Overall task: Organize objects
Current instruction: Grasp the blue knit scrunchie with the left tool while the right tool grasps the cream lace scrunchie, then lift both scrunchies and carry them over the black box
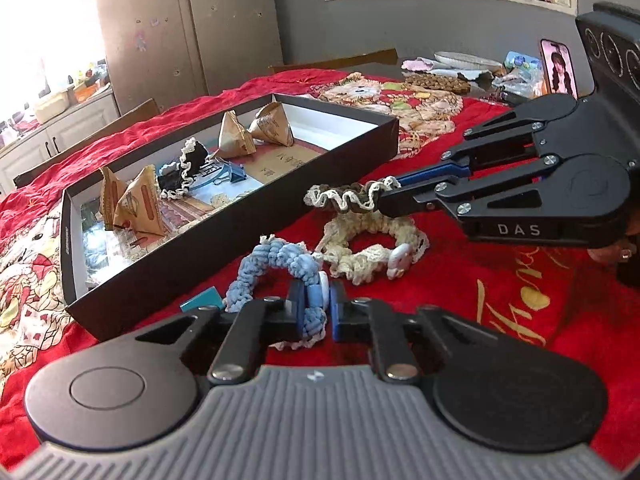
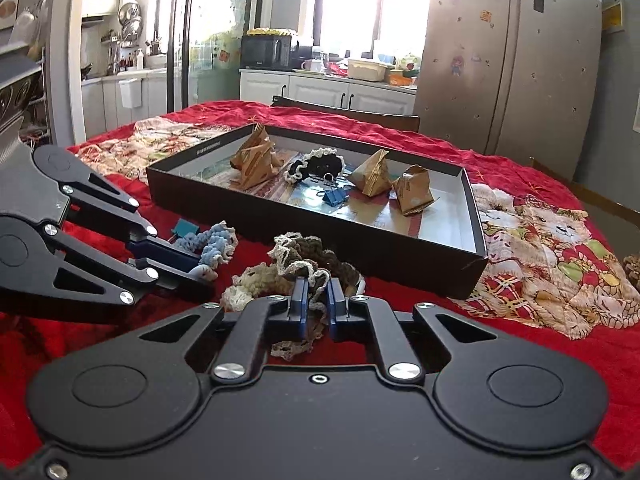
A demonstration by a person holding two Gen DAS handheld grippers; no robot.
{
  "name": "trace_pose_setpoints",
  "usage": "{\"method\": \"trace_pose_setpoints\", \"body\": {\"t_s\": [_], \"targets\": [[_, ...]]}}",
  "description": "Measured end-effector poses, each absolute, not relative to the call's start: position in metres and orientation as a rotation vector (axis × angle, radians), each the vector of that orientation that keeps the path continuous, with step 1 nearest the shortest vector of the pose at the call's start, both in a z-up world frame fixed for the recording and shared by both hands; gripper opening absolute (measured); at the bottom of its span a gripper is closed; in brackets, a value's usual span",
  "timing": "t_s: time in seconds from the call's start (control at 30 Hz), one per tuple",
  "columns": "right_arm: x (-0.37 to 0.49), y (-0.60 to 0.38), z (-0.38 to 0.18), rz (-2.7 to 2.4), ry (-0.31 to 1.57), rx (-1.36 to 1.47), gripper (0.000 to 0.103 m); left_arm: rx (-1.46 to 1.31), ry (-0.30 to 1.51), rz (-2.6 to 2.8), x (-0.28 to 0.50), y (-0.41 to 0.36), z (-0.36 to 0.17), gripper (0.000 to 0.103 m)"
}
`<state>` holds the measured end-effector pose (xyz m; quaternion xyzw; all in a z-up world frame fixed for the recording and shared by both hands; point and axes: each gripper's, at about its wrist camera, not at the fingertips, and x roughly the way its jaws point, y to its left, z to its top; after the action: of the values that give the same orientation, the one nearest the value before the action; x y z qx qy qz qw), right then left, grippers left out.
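**Q:** State the condition of both tongs.

**A:** I am clamping the left gripper (image 1: 325,300) onto the blue scrunchie (image 1: 276,268), with the pads pressing on either side of its band. I am clamping the right gripper (image 2: 317,300) onto the brown scrunchie (image 2: 308,260), pinching its cream frilled edge. Both items are sitting at or just above the red cloth (image 1: 500,320); I cannot tell whether either is clear of it.

**Q:** Where are these items relative to the container?

**A:** Both are lying outside the black tray (image 2: 312,232), just beside its near long wall. The blue scrunchie is sitting toward the tray's left end as my right camera sees it, the brown one toward the middle.

**Q:** What is already inside?

**A:** The tray is holding four folded paper pyramids (image 2: 254,160), a black scrunchie (image 2: 316,166) with a white frill and a blue binder clip (image 2: 334,196). I am judging these as sorted.

**Q:** What is remaining?

**A:** The two gripped scrunchies are awaiting transfer. A cream scrunchie (image 1: 372,256) is lying ungripped on the cloth between them, directly below the brown one. A small teal object (image 1: 202,298) is resting against the tray's near wall by the blue scrunchie. I am estimating the task as past halfway, with about four items outstanding.

**Q:** What does the next step require?

**A:** Lifting each scrunchie over the near wall. The loose frill could be snagging the cream scrunchie beneath.
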<state>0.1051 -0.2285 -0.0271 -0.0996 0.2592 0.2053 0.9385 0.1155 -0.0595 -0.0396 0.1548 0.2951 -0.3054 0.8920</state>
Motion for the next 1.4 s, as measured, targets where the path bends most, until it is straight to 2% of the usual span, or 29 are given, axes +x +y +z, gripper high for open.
{"method": "trace_pose_setpoints", "body": {"t_s": [0.5,1.0,1.4], "targets": [[0.099,-0.248,-0.004,0.427,0.494,-0.067,0.009,0.188,0.56,-0.656,0.11,-0.041,-0.008,0.014],[0.088,-0.261,0.034,0.397,0.422,-0.033,0.009,0.107,0.575,-0.6,0.118,-0.035,0.022,0.014],[0.105,-0.253,0.069,0.361,0.36,-0.055,0.009,0.088,0.515,-0.554,0.138,-0.036,0.052,0.014]]}}
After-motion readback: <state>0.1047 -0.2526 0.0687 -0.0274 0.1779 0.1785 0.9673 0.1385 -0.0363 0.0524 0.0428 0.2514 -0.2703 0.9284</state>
